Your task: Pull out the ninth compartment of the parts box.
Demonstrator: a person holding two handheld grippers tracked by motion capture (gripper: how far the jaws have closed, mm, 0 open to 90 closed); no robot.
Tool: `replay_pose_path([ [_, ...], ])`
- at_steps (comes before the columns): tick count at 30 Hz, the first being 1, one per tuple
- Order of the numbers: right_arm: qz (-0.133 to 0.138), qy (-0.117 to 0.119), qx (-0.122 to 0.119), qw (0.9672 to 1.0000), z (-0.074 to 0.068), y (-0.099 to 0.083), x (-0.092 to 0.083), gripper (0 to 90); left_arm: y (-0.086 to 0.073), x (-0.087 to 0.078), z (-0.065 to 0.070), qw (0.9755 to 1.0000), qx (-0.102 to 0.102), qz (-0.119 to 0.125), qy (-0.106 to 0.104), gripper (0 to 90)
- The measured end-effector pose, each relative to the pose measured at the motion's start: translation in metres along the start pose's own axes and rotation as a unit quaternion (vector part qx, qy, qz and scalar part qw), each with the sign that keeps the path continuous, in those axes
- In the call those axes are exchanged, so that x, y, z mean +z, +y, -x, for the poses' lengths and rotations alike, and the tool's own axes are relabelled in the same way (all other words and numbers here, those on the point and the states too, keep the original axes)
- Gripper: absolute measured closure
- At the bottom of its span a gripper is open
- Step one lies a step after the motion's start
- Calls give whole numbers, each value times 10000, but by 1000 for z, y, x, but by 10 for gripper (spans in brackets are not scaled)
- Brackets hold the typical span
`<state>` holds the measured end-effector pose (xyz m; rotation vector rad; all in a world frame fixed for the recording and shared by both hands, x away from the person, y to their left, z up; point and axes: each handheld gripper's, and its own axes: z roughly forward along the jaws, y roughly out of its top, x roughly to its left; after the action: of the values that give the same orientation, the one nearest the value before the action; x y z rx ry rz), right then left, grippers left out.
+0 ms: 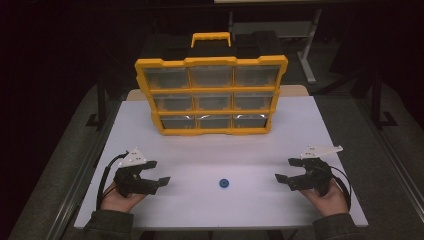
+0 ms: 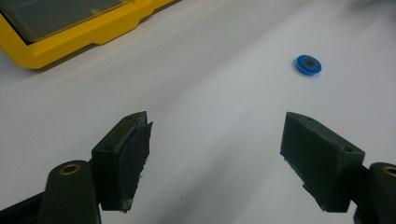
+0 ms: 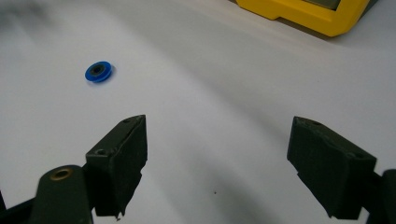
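A small blue wheel with a dark hub (image 1: pixel 224 183) lies flat on the white table (image 1: pixel 210 150), midway between my two hands. It appears ahead and to the right in the left gripper view (image 2: pixel 308 64), and ahead to the left in the right gripper view (image 3: pixel 98 72). My left gripper (image 1: pixel 157 172) rests near the table's front left, jaws wide apart and empty (image 2: pixel 215 158). Over at the front right, my right gripper (image 1: pixel 287 170) is open too, with nothing between its jaws (image 3: pixel 217 163). A yellow organiser case (image 1: pixel 211 95) with clear-lidded compartments stands tilted at the back of the table.
The case has a yellow handle (image 1: pixel 211 38) on top and a black box behind it. Its yellow corner shows in the left gripper view (image 2: pixel 70 32) and the right gripper view (image 3: pixel 308 14). Dark floor and table legs surround the table.
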<state>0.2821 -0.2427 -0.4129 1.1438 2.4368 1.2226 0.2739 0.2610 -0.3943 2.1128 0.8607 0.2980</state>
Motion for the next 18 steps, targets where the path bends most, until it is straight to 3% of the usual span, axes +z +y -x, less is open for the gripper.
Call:
replay_pose_path([
  [8,3,-10,-42,10000,-1,1,0,190,-1,0,0,10000,-13,-10,-5,235],
  [13,18,-12,-68,10000,-3,3,1,190,0,1,0,9999,0,35,-117,237],
  [18,-2,-22,-14,10000,-3,2,1,190,0,5,0,9999,61,-62,-148,240],
])
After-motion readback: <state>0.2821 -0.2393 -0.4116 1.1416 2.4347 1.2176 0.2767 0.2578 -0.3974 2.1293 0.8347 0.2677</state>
